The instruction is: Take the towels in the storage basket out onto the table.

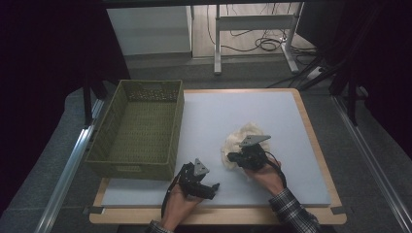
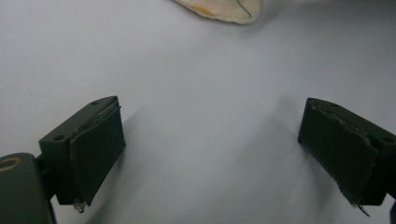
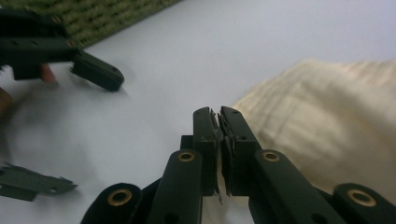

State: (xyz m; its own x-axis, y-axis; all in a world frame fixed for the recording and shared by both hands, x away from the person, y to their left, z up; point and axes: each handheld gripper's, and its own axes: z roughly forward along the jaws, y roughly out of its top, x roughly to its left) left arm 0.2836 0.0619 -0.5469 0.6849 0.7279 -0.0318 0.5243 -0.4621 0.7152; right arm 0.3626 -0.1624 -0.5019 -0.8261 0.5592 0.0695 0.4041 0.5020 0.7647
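Note:
A crumpled cream cloth (image 1: pixel 241 137) lies on the pale mat (image 1: pixel 272 111), right of centre. My right gripper (image 1: pixel 234 158) sits low at the cloth's near-left edge. In the right gripper view its jaws (image 3: pixel 219 114) are pressed together with nothing visible between them, and the cloth (image 3: pixel 327 116) bulges just to their right. My left gripper (image 1: pixel 210 190) rests near the mat's front edge, apart from the cloth. Its jaws (image 2: pixel 212 149) stand wide open over bare mat, with the cloth's edge (image 2: pixel 219 8) farther ahead. One of its fingers (image 3: pixel 98 72) shows in the right gripper view.
A green woven basket (image 1: pixel 145 86) with nothing in it stands on the table's left side, its wall (image 3: pixel 107 16) close behind the left gripper. The wooden table edge (image 1: pixel 311 131) frames the mat. Desk legs and cables lie on the floor beyond.

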